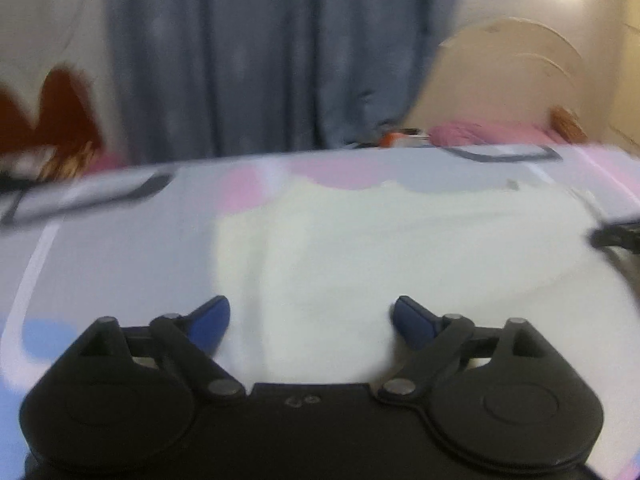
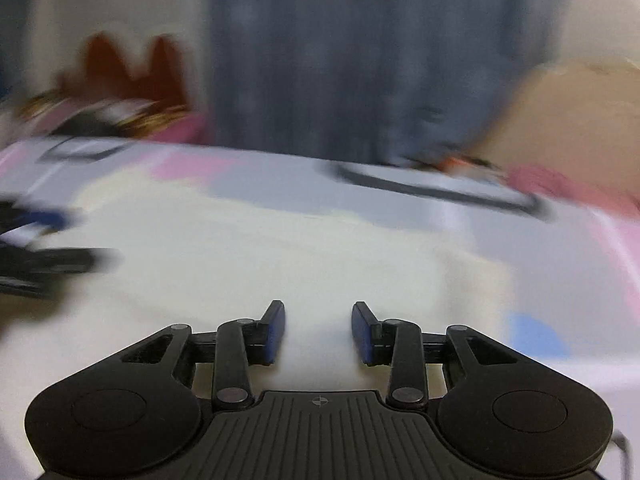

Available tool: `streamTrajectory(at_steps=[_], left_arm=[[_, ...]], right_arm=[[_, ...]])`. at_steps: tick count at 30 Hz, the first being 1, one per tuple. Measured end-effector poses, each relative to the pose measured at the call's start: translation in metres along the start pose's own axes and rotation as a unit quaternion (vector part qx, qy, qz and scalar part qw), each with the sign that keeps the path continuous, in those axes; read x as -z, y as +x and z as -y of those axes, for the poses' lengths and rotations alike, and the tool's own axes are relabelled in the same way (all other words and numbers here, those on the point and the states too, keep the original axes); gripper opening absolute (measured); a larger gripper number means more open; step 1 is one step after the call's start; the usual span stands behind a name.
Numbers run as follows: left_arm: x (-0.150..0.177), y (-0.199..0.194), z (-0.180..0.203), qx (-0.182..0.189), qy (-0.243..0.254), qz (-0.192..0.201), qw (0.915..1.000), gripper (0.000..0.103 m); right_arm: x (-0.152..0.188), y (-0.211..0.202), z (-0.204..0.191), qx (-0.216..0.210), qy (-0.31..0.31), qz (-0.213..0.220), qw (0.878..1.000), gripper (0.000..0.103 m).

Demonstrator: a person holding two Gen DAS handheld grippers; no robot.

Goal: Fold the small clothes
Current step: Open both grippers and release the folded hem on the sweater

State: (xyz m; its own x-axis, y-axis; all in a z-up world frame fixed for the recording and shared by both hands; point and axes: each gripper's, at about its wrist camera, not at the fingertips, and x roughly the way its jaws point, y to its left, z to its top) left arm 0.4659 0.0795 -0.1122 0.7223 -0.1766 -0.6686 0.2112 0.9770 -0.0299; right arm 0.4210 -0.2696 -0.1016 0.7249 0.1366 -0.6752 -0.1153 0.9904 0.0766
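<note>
Across the bed, one pale cream-white cloth garment [image 1: 384, 248] lies flat and smooth on a patterned sheet of grey, pink and light-blue patches with white lines and dark rectangular outlines [image 1: 120, 248]; motion blur hides its weave and edges in both views. The same garment [image 2: 280, 264] fills the middle of the right wrist view.

Left tongs [image 1: 310, 316]: one pair, black plastic linkage arms with round metal pivots, two blue pads. The fingers [image 1: 210, 320] are spread wide apart, nothing between them, low over the near part of the garment; whether they touch it cannot be told.

Right tongs [image 2: 318, 332]: one pair, same black build with a ribbed black palm plate, two flat blue pads [image 2: 276, 332] standing parallel with a clear gap, gripping nothing, above the garment.

Each pair shows blurred at the edge of the other's view: the right tongs at the right edge of the left wrist view, the left tongs at the left edge of the right wrist view.

Behind the bed: one grey-blue curtain in soft vertical folds [image 1: 260, 60]; one cream headboard with curved carved ridges [image 1: 508, 80]; one rumpled pink cloth heap [image 1: 460, 134] at its foot; one brown-red jagged shape [image 1: 52, 108] against the pale wall, too blurred to identify.
</note>
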Motion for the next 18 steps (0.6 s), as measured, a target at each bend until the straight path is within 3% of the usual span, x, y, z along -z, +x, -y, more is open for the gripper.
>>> streamTrajectory(at_steps=[3,5,9,11,14,18], left_arm=[[0.004,-0.009,-0.008,-0.002,-0.03,0.001,0.9995,0.089],[0.002,-0.021,0.005,-0.013,-0.016,0.015,0.9997,0.082],[-0.001,-0.036,0.055,0.023,0.015,0.052,0.9983,0.088],[-0.001,-0.034,0.083,0.035,0.043,0.047,0.9973,0.089],[0.017,-0.031,0.101,0.04,0.07,0.03,0.9963,0.088],[0.038,-0.033,0.093,0.017,0.085,0.015,0.9961,0.089]], right_arm=[[0.003,-0.009,0.026,-0.001,0.035,0.002,0.999,0.036],[0.004,-0.018,0.014,0.01,0.013,0.017,1.0,0.036],[0.013,-0.041,-0.037,-0.046,-0.044,0.045,0.997,0.036],[0.023,-0.043,-0.068,-0.075,-0.077,0.036,0.994,0.036],[0.037,-0.036,-0.092,-0.083,-0.097,0.02,0.992,0.036],[0.05,-0.039,-0.082,-0.073,-0.095,0.018,0.993,0.036]])
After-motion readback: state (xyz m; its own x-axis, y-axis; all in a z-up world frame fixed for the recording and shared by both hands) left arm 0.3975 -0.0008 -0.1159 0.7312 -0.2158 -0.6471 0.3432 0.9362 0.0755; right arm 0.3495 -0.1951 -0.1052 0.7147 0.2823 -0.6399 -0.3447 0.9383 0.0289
